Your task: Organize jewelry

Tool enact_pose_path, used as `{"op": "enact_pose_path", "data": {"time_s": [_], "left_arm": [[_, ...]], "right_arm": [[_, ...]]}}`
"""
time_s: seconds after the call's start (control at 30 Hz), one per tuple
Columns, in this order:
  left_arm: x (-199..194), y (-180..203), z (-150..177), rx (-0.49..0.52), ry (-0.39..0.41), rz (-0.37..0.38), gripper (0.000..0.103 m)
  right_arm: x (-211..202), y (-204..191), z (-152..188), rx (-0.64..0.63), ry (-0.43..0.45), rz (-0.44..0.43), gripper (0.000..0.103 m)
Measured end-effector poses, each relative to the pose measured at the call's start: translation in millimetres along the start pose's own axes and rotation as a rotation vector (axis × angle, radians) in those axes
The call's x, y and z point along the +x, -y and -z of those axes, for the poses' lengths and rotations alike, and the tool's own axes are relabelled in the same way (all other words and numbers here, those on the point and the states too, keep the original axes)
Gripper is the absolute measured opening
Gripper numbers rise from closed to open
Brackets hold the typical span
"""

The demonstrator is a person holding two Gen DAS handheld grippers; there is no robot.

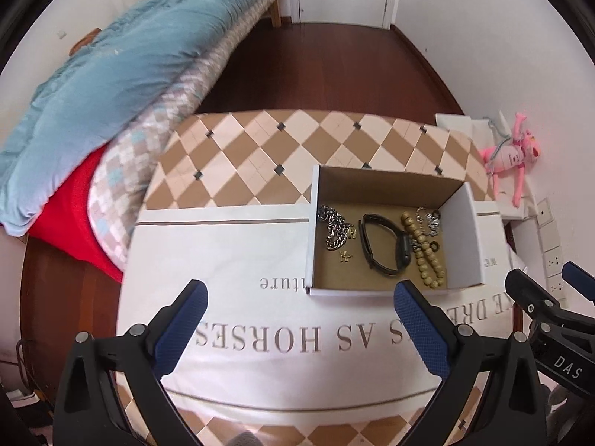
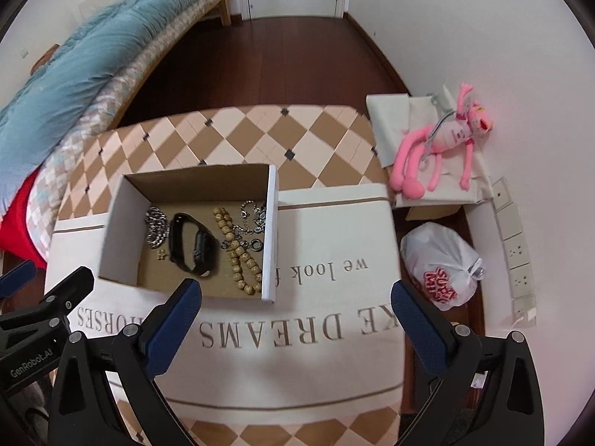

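Note:
An open cardboard box (image 1: 461, 234) (image 2: 115, 230) stands on the table's white cloth. Inside lie a silver chain (image 1: 333, 228) (image 2: 156, 226), a black wristband (image 1: 386, 245) (image 2: 191, 247), a wooden bead bracelet (image 1: 422, 251) (image 2: 238, 252), a thin silver chain with rings (image 1: 429, 219) (image 2: 253, 219) and small gold charms (image 1: 346, 256). My left gripper (image 1: 301, 304) is open and empty, just in front of the box. My right gripper (image 2: 295, 301) is open and empty, in front of the box's right corner.
The table (image 1: 238, 163) has a diamond-pattern top under a white cloth with lettering (image 2: 297, 327). A bed with blue duvet (image 1: 104, 74) is at left. A pink plush toy (image 2: 438, 152) and a white plastic bag (image 2: 442, 264) sit at right by the wall.

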State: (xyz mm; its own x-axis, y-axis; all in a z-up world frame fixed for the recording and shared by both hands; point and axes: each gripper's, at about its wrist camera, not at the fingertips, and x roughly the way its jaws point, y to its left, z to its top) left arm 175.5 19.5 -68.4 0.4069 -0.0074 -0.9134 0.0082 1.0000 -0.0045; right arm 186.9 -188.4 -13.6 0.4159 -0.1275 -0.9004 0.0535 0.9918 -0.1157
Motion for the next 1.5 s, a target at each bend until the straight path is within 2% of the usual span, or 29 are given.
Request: {"op": "enact_pose_path", "data": {"time_s": [0.57,0.8,1.0,1.23,1.37,1.5], "left_arm": [[-158,-2,37,-0.015,0.237,0.026,0.102],[-194,-5,54,-0.012,0.274,0.023,0.102],[-212,-6,64,-0.012,0.285,0.020,0.102],[-215,-4,63,-0.011,0.267,0.028,0.102],[-206,-1,51,-0.013,0.229,0.040,0.102],[-193,-1,33,-0.019,0.206,0.015,0.102]], "right_arm": [[-167,12,45,0.023,0.249,-0.006,0.103],[-215,13,63,0.021,0.324,0.004,0.103],[-242,10,76,0.007,0.358,0.006,0.103],[-250,12,76,0.006,0.351,-0.003,0.103],[-246,14,67,0.018,0.339,0.001,0.103],[-235,14,51,0.027,0.320,0.003,0.103]]}}
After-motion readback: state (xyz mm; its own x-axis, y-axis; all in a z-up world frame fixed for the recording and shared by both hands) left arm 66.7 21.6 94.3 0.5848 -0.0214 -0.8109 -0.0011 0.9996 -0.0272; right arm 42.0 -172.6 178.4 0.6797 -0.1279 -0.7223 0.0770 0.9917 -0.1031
